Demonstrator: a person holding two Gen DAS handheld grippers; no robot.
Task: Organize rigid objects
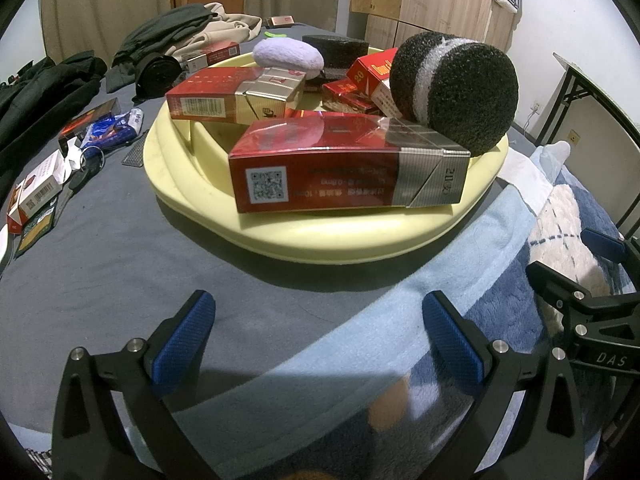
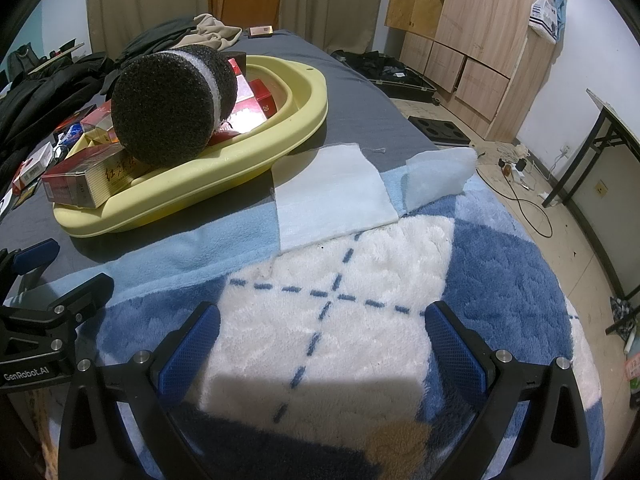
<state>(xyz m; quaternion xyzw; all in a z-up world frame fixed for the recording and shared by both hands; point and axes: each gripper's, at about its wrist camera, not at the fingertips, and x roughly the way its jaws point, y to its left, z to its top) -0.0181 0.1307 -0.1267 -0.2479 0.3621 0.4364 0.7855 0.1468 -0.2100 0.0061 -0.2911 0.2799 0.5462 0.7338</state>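
A yellow oval basin (image 1: 332, 240) (image 2: 256, 152) rests on the grey bed. Piled in it are several red cigarette packs, the nearest (image 1: 344, 168) lying on its side at the front rim. A black foam roll with a white band (image 1: 456, 88) (image 2: 172, 100) leans on the packs. A lilac pad (image 1: 288, 56) and a black sponge block (image 1: 336, 50) lie at the back. My left gripper (image 1: 320, 340) is open and holds nothing, a short way in front of the basin. My right gripper (image 2: 322, 344) is open over the blue and white blanket (image 2: 360, 280), right of the basin.
Loose packs and small boxes (image 1: 40, 188), a blue wrapper (image 1: 108, 130) and dark clothes (image 1: 44, 92) litter the bed left of the basin. A white cloth (image 2: 332, 196) lies on the blanket. The bed edge drops to the floor on the right, with a folding table (image 2: 600, 148) and wardrobe (image 2: 480, 40) beyond.
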